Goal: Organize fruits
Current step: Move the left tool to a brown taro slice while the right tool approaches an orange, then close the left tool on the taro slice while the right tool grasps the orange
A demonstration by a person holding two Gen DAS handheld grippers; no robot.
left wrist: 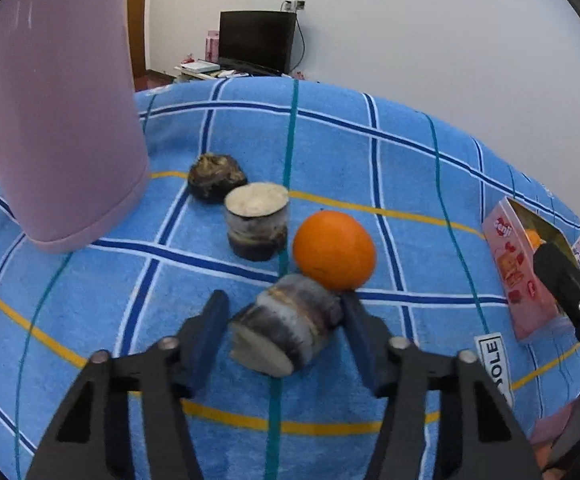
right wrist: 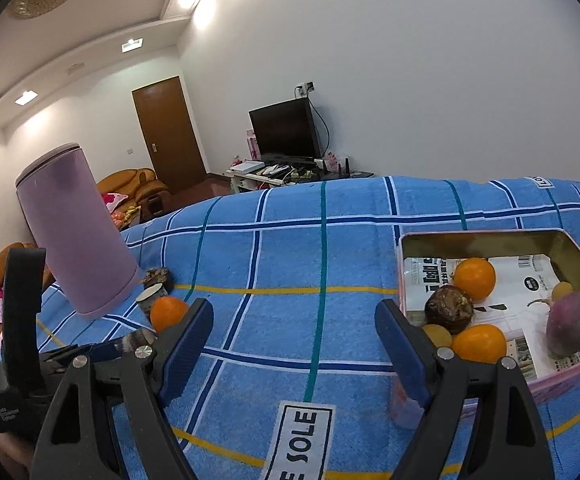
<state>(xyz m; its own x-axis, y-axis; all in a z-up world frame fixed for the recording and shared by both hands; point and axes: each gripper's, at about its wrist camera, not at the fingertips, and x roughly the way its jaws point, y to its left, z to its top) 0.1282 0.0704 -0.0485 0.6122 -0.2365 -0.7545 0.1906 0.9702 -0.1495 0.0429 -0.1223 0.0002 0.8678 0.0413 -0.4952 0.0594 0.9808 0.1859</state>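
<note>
My left gripper [left wrist: 284,316] is open around a cut taro piece [left wrist: 286,326] that lies on its side on the blue checked towel [left wrist: 410,184]; the right finger touches it, the left finger stands a little apart. An orange [left wrist: 334,250] sits just behind it. A second cut taro piece [left wrist: 257,226] stands upright further back, with a dark round taro [left wrist: 216,176] behind that. My right gripper [right wrist: 294,332] is open and empty above the towel, left of the pink tin box [right wrist: 570,376]. The box holds two oranges [right wrist: 474,278], a dark taro [right wrist: 448,308] and a purple root [right wrist: 572,322].
A tall pink cylinder [left wrist: 54,120] stands on the towel at the left, close to the taro pieces. The pink box [left wrist: 518,276] also shows at the right edge of the left wrist view. A TV and a door are in the room behind.
</note>
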